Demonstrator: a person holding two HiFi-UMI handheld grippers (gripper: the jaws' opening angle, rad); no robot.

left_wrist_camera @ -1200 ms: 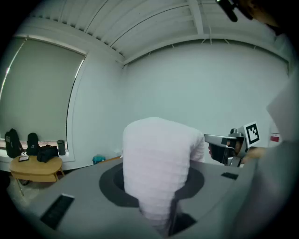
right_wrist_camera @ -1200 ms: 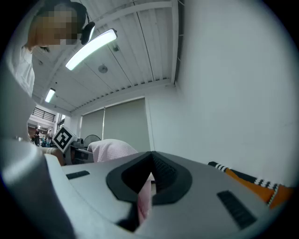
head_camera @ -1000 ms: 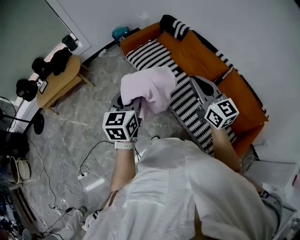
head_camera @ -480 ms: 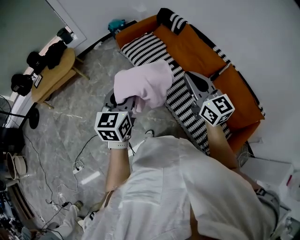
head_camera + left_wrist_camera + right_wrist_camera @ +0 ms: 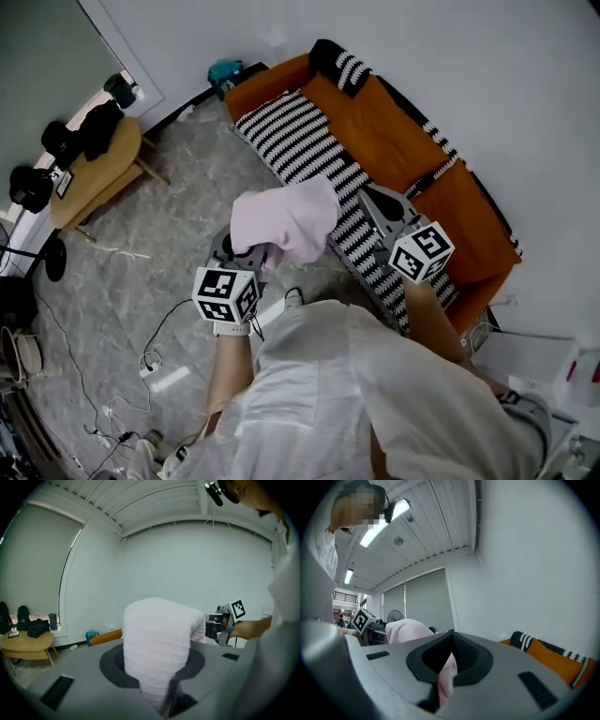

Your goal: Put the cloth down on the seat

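A pale pink cloth (image 5: 286,218) hangs bunched in the air, held up between my two grippers over the floor, just in front of the sofa. My left gripper (image 5: 253,253) is shut on a thick fold of it; in the left gripper view the cloth (image 5: 157,644) rises out of the jaws and fills the middle. My right gripper (image 5: 363,197) is shut on a thin edge of the cloth (image 5: 446,674), with the rest of the bundle (image 5: 405,630) off to its left. The seat, a black-and-white striped cover (image 5: 300,141) on an orange sofa (image 5: 394,122), lies beyond and under the right gripper.
A round wooden table (image 5: 94,173) with black items stands at the left. Cables (image 5: 155,352) trail over the grey marble floor. A teal object (image 5: 223,71) sits by the sofa's far end. A striped cushion (image 5: 342,64) rests on the sofa back, against the white wall.
Both grippers and the cloth now sit lower in the head view, with more of the striped seat showing beyond them. Both grips are unchanged.
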